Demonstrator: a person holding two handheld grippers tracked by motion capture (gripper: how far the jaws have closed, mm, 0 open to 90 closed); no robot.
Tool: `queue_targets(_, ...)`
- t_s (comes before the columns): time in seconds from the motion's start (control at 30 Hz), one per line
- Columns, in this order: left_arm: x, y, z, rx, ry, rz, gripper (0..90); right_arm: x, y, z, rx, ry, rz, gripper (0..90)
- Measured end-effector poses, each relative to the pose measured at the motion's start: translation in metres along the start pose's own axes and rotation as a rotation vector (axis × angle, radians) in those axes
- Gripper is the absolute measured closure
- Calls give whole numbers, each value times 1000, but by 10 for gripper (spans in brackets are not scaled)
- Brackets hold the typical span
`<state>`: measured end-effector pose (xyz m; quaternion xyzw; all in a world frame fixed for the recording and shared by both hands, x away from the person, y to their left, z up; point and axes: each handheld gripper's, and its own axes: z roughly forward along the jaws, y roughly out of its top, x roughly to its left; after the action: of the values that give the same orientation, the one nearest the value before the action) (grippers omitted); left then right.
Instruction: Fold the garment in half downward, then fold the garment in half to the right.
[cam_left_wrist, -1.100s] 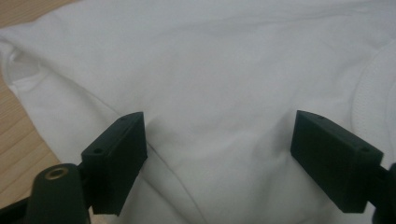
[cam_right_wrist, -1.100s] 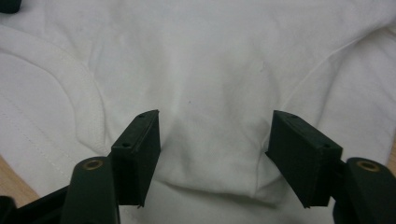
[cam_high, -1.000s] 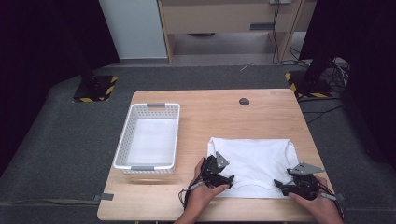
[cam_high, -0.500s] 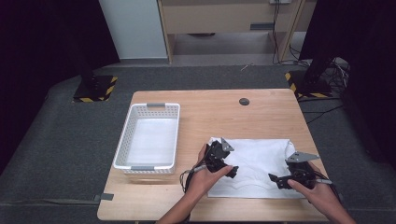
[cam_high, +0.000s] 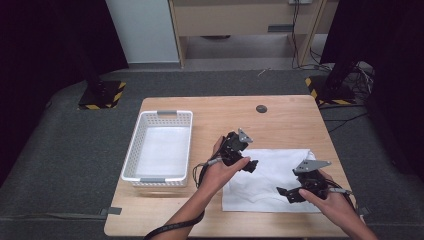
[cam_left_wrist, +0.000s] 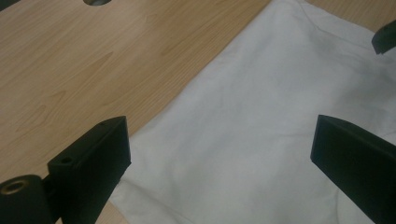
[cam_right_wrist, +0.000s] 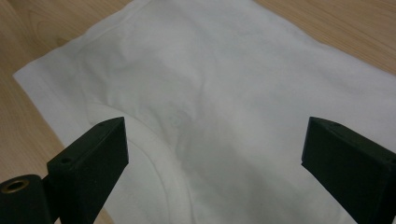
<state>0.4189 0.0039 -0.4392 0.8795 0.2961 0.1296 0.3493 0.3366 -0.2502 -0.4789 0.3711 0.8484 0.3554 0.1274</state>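
Both grippers above a folded white cloth, jaws wide and empty

The left gripper (cam_high: 248, 165) and right gripper (cam_high: 285, 194) have just been opening; nothing sits between their jaws. The cloth (cam_high: 270, 180) lies flat below and beyond both pairs, its near edge partly hidden by hands. A white basket (cam_high: 132, 160) stands well clear, outside the left jaws.

The white cloth (cam_high: 272, 180) looks soft, matt and faintly creased cotton. The worktop (cam_high: 290, 122) is smooth pale wood grain with a low sheen. The basket (cam_high: 131, 160) is perforated white plastic, its handles grey.
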Motion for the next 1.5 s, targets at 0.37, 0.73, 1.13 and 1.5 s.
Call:
queue_targets(0.37,9,13,-4,-3,29,-10,53,25,12,17,19,44,-55,62)
queue_targets(0.73,24,3,-4,-12,51,-58,49,48,24,39,13,80,-76,68)
queue_targets(1.13,26,-8,14,-3,48,-77,50,71,25,64,9,114,-95,83)
queue_targets(1.5,27,-26,33,-13,64,-97,55,100,25,85,-9,151,-140,115)
